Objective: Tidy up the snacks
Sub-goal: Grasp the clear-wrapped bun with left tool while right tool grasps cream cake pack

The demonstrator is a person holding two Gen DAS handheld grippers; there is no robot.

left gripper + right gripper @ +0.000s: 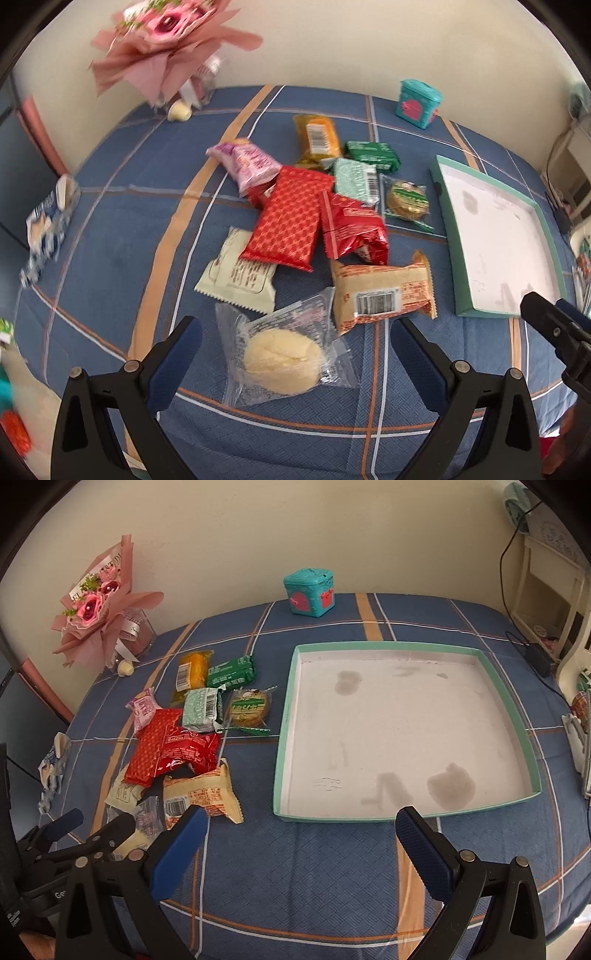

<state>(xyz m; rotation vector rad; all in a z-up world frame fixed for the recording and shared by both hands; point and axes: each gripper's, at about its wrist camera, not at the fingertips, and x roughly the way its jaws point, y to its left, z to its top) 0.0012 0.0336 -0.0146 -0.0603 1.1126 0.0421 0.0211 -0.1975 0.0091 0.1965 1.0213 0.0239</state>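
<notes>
The round pale-yellow pastry in a clear plastic wrapper (282, 360) lay nearest the left gripper (295, 336), flat on the blue plaid cloth of the worktop (110, 206), between the two blue-padded fingers (177, 354), which were spread wide apart and touched nothing. No snack had been gripped, and the shallow mint-green cardboard tray with a stained white floor (288, 716) held nothing, so the sorting was judged to be at its very start, with the first pick being lined up.

Just beyond the pastry, the tan-and-orange wrapped cake with a barcode (382, 295) and the cream-coloured flat sachet (238, 277) were close, and the wrapper's edge seemed to touch the tan packet. A closing grasp would call for the fingers to be lowered astride the pastry alone, the loose, slippery film being likely to crumple first. Farther off, the red patterned packet (291, 218) and the crinkled red bag (351, 229) overlapped in the pile.

The right gripper (301, 834) was held with fingers likewise apart and empty, in front of the tray's near wall. Open cloth lay between pile and tray, giving a free path rightward; only the tray's low rim would need to be cleared. The teal toy chest (310, 594) and pink paper bouquet (99, 605) stood well apart at the back.
</notes>
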